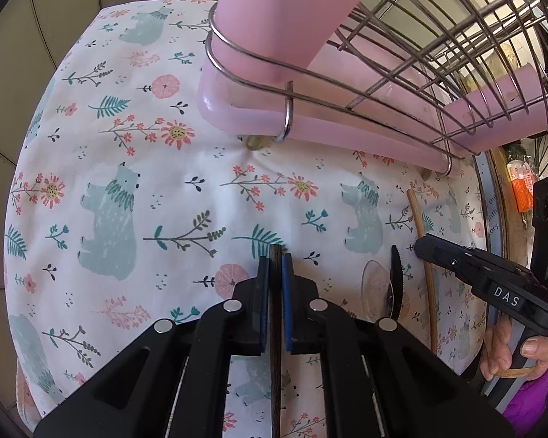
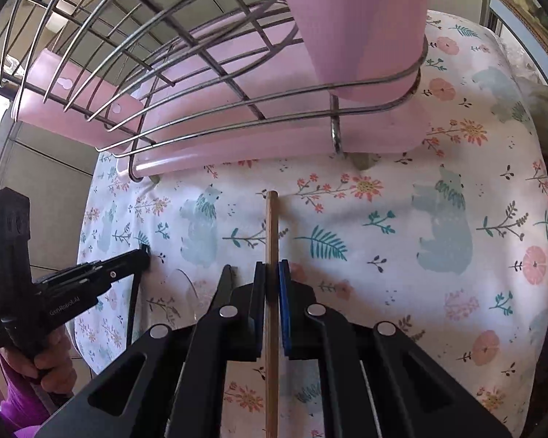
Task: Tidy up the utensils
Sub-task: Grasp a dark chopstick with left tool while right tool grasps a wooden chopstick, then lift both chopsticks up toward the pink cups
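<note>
In the left wrist view my left gripper (image 1: 275, 262) is shut on a dark brown chopstick (image 1: 275, 328) just above the bear-print cloth (image 1: 128, 146). My right gripper (image 2: 273, 268) is shut on a light wooden chopstick (image 2: 272, 219), whose far end lies on the cloth. From the left view, the right gripper (image 1: 419, 246) pinches that pale stick (image 1: 414, 211) at the right. A black serrated knife (image 1: 397, 273) and a clear plastic spoon (image 1: 373, 284) lie between the two grippers. The right view shows the left gripper (image 2: 146, 252) holding its dark stick (image 2: 133, 299).
A wire dish rack (image 1: 420, 54) on a pink drip tray (image 1: 310, 124) stands at the back of the cloth. A tall pink utensil cup (image 1: 274, 18) hangs at its corner, also in the right view (image 2: 365, 29). A person's hand (image 1: 507, 350) grips the right handle.
</note>
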Demonstrator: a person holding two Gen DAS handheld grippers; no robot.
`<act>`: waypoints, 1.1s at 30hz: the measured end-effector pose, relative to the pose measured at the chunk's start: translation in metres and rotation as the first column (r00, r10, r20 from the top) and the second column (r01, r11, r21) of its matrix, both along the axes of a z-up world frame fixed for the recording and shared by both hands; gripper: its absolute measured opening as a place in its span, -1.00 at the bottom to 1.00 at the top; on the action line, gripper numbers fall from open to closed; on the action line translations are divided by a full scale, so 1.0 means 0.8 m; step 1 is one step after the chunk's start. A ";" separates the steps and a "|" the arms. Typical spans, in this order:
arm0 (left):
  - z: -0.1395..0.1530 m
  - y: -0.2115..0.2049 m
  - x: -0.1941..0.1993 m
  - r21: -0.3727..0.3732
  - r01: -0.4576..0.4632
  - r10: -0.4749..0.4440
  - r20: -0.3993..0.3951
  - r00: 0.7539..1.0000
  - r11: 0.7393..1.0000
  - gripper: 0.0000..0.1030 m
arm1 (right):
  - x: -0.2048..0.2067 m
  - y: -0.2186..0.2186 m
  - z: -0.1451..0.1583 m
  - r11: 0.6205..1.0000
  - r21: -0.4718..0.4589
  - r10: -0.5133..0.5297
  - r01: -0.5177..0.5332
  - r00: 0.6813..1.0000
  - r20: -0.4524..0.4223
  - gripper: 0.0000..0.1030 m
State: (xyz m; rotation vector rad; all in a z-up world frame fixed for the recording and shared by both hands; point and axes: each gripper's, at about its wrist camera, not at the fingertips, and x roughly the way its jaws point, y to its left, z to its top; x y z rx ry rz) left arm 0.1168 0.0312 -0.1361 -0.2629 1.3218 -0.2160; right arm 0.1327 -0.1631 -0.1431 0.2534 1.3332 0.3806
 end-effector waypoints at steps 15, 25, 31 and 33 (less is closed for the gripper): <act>-0.009 -0.005 0.014 0.041 0.095 -0.091 -0.096 0.991 0.995 -0.88 | 0.027 0.008 -0.010 0.998 -0.003 0.066 -0.066 0.994 -0.083 -0.83; 0.011 -0.010 0.001 0.032 0.095 -0.095 -0.011 0.995 0.995 -0.88 | 0.000 -0.008 0.016 0.997 0.052 0.060 -0.063 0.996 0.064 -0.87; 0.053 0.005 -0.016 -0.013 0.070 -0.068 0.110 0.992 0.997 -0.88 | -0.024 -0.028 0.065 0.994 0.084 0.050 -0.069 0.977 0.207 -0.87; 0.069 0.011 -0.022 -0.025 0.063 -0.059 0.164 0.985 0.998 -0.88 | -0.034 -0.030 0.082 0.993 0.092 0.048 -0.074 0.964 0.262 -0.87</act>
